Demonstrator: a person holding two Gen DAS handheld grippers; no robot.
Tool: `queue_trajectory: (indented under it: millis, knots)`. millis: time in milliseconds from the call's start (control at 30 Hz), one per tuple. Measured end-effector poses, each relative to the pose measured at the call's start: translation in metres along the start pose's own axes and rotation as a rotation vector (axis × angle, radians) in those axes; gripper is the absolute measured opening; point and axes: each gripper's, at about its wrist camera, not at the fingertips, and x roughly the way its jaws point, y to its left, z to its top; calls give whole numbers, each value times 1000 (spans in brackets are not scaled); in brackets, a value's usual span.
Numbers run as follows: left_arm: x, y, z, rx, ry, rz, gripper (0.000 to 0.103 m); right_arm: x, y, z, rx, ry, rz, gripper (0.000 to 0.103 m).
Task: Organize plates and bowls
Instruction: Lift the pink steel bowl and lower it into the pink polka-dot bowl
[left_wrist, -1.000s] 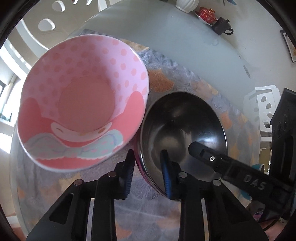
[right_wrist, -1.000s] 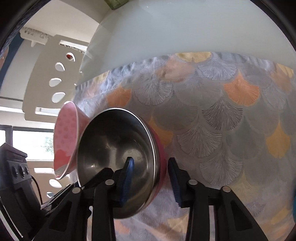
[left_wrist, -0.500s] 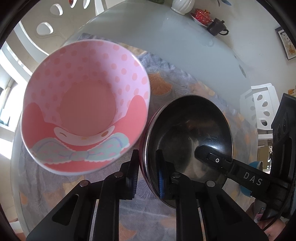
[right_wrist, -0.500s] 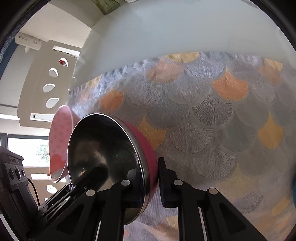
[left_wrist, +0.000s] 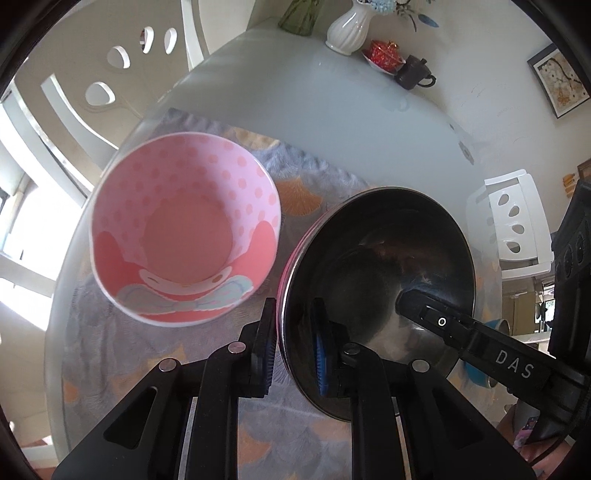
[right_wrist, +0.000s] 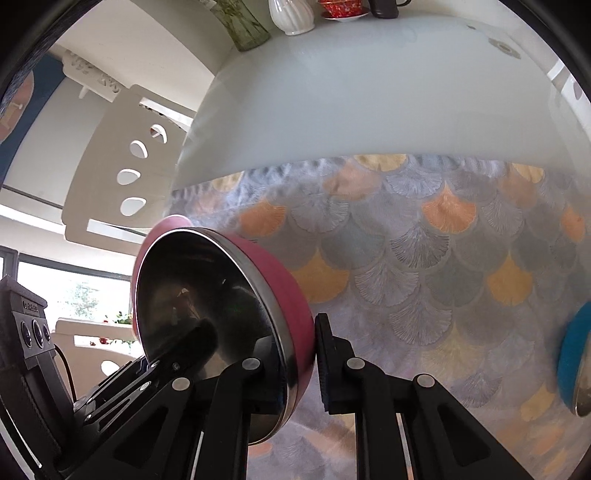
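since a second ago the steel bowl (left_wrist: 376, 273) has been lifted and tipped, and both claws have been pressed in onto its rim, where before they stood spread around it. the left gripper (left_wrist: 291, 350) is now pinched on the near rim, one finger outside the pink shell and one blue pad inside. the right gripper (right_wrist: 295, 365) is clamped on the opposite rim in the same way, its inner finger seen lying in the bowl in the left view. two grips on one rim are probably used to keep the wide, slippery bowl from swinging while it is carried, likely toward nesting. the bowl is held above the patterned mat (right_wrist: 424, 258), close beside the pink dotted bowl (left_wrist: 184, 236), which is left ungripped; whether they touch cannot be told.

counted: one steel bowl with a pink outside, one pink dotted bowl, and one blue-sided bowl (right_wrist: 574, 350) at the mat's right edge. no plates are seen.
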Motion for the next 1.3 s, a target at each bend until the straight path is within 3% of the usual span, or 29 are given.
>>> queue_trajectory:
  millis: [500,667,833,1033,1300]
  knots:
    - [-66,21,4,14,-95,36,14,-34,65,-15,-63,-45,33,13]
    - [-98,30,15,25,-153,64,14,-54,100,-6,-70,-89,55,13]
    - [-115,62,34,-27,-177,29,14,-58,135,6,-106,-100,58,13]
    - [-101,86,55,-34,-138,23,14,-28,151,17,-74,-52,67,13]
    - [-52,95,67,-9,-35,22,15,24,137,33,-28,27,-24,13]
